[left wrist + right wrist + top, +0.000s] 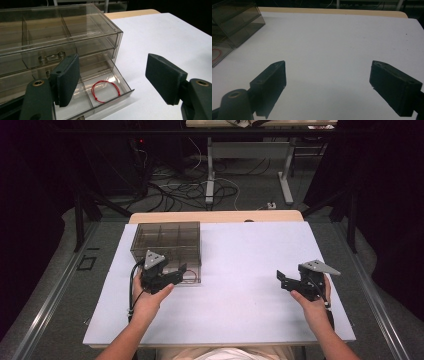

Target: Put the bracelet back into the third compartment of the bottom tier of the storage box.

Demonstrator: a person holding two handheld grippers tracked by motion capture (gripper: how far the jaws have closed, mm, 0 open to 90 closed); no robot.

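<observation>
Toward the far left corner of the tabletop (240, 270) sits your clear smoky drawer cabinet (167, 240), its back close to the far edge of the white surface. Its lowest drawer (107, 92) is pulled out toward you, and a loop of red string (105, 91) lies flat in the drawer's right-hand compartment, close to the front wall. The drawer above it is pushed in; its small clear handle (52, 58) faces you.

Your left tongs (167, 275) hang just in front of that open drawer, held in your left hand (150, 300). Their jaws stand wide apart with nothing between them; in the left gripper view, one jaw overlaps the drawer's left half and the other is out over bare white surface to the cabinet's right. Whether the near jaw touches the drawer front, you cannot tell from these angles.

Your right tongs (290, 281) are over the right side of the tabletop, near the right edge and well apart from the cabinet, in your right hand (315, 305). Their jaws are also spread wide and hold nothing; beneath them is plain white surface.
</observation>
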